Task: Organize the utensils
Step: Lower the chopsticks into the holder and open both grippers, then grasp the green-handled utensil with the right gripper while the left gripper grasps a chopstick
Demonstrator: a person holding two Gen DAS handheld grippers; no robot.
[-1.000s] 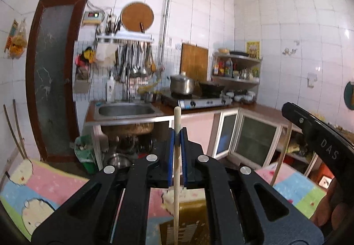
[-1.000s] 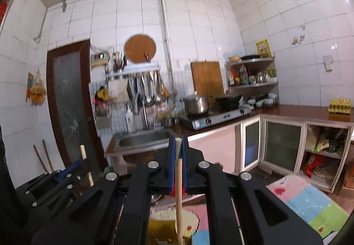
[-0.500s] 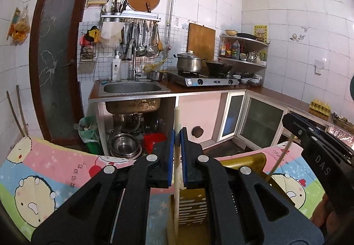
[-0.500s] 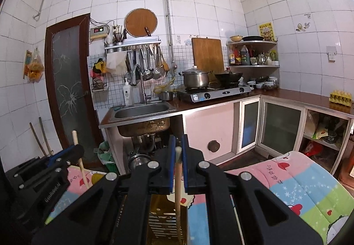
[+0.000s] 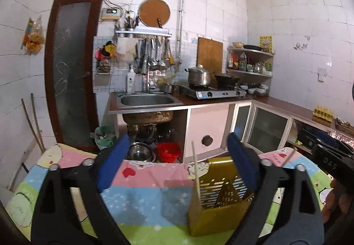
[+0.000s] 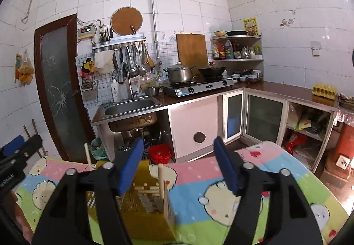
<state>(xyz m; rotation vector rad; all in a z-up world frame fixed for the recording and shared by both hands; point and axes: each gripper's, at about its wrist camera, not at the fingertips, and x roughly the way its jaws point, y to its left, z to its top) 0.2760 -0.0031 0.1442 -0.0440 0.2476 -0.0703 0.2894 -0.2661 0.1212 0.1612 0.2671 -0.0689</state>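
Release step: the left hand-held gripper [image 5: 177, 167] is opening, wide, nothing between its pads; the right hand-held gripper [image 6: 177, 167] is opening too, empty. Both chopsticks [image 5: 196, 176] stand in the gold holder [image 5: 221, 205] on the bench [image 5: 143, 200]. Withdraw straight back, clear of the sticks; the sink [image 5: 146, 101] lies far beyond

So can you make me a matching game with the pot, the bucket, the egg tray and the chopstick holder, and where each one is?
Things:
1. steel pot
2. red bucket
3. egg tray
4. gold chopstick holder

Places:
A. on the cartoon cloth
B. on the stove
C. on the brown counter, right side
D. on the floor beneath the sink

Pairs: 1-B, 2-D, 3-C, 4-A
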